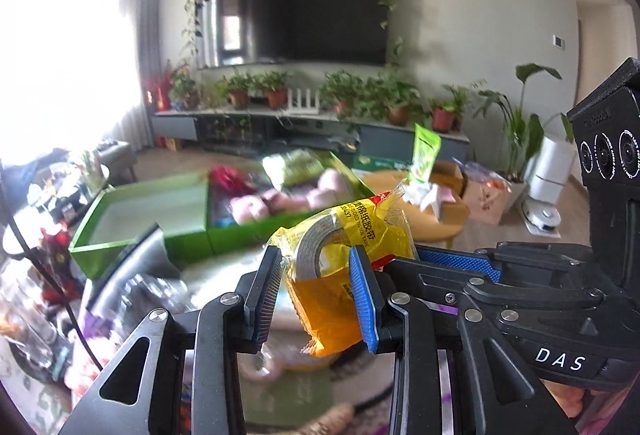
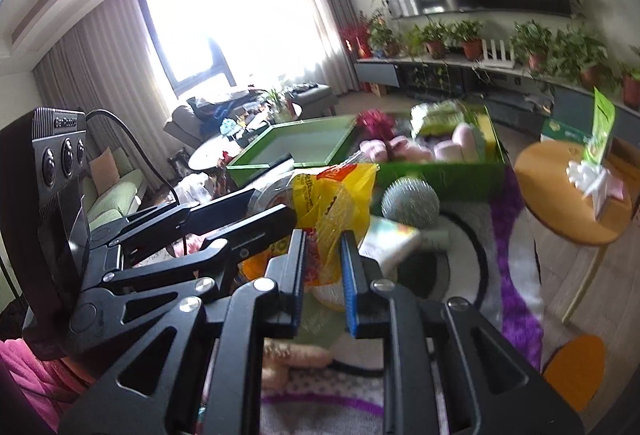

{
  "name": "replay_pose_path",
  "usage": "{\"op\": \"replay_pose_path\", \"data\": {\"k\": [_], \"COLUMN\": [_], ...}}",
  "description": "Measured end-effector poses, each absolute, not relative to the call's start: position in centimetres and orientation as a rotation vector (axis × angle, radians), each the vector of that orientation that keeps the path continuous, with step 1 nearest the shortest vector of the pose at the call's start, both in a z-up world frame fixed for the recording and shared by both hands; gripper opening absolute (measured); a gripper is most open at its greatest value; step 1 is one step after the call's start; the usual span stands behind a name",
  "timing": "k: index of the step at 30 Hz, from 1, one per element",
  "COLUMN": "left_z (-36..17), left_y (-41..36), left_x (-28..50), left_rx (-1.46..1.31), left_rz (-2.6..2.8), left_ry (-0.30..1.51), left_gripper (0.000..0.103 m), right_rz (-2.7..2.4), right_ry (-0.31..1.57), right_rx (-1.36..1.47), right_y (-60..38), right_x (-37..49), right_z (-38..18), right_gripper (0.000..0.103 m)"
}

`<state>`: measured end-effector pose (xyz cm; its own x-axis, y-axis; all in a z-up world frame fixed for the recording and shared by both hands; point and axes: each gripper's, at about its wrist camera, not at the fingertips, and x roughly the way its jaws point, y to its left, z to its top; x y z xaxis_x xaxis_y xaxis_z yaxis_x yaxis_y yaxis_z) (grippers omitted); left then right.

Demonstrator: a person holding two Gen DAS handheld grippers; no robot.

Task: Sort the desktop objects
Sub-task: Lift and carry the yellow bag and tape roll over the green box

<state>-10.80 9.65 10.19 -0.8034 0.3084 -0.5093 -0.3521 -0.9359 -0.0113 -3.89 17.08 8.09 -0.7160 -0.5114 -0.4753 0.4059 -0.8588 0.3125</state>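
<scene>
Tape roll (image 1: pixel 320 239) in one yellow wrapper (image 1: pixel 362 223), held aloft between both grippers; left gripper (image 1: pixel 316 275) fingers narrowly apart, clamping the roll; right gripper (image 2: pixel 323 259) fingers nearly closed, pinching the wrapper's edge; behind, two green boxes (image 1: pixel 140 231), one bare, one holding pink bundles (image 1: pixel 256 207); beyond, one round worktop (image 2: pixel 560 223).

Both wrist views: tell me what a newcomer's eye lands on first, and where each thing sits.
The yellow-wrapped roll of tape stands out at once, pinched between the left gripper and the right gripper at the bottom centre of each view. Behind it lies the open green box, one compartment bare, the other heaped with pink items. Farther back, a big dark TV framed by vines fills the wall.
</scene>
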Motion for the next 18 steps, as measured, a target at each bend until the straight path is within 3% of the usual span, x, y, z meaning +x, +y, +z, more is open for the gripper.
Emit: {"op": "replay_pose_path", "data": {"k": [18], "left_z": [13.8], "left_y": [6.7], "left_x": [-19.4], "left_rx": [-0.708], "left_rz": [2.739], "left_ry": [0.081], "left_gripper": [0.034], "right_rz": [-2.478], "right_ry": [-0.259], "right_rx": [0.731], "right_y": [14.4], "right_x": [-12.1], "right_z": [12.9], "right_gripper": [0.019]}}
